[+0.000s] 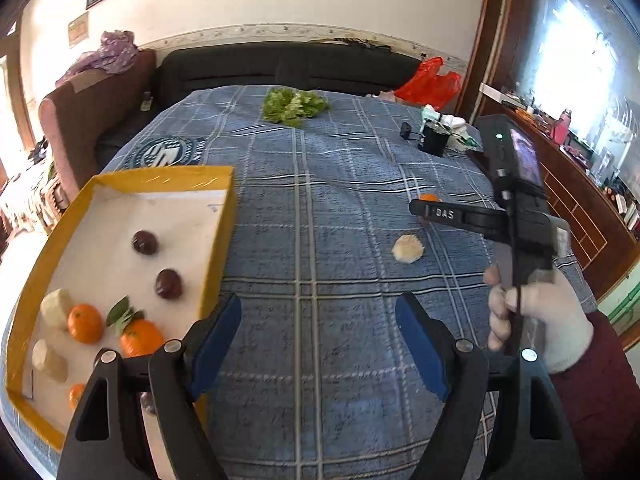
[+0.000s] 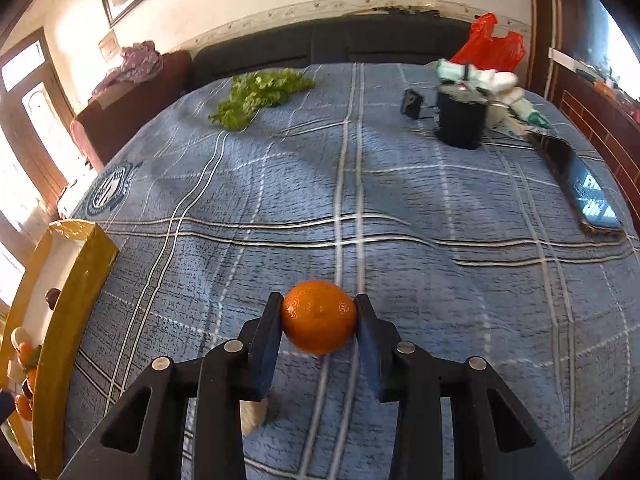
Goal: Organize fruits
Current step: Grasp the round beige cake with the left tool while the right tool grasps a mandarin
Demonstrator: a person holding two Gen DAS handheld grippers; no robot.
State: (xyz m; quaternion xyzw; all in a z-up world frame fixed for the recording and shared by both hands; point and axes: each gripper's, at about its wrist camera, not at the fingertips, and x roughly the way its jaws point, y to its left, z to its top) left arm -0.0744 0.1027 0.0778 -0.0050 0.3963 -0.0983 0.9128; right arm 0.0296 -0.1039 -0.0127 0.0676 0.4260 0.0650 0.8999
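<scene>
My right gripper is shut on an orange and holds it over the blue plaid cloth. In the left wrist view the right gripper shows at right with the orange peeking behind its finger. A pale peeled fruit lies on the cloth just below it. My left gripper is open and empty beside the yellow box. The box holds oranges, dark plums and pale peeled fruits. The box also shows at the left of the right wrist view.
Green lettuce lies at the far side of the cloth. A black cup, a small black device, white-green packets and a red bag sit far right. A phone lies at the right edge.
</scene>
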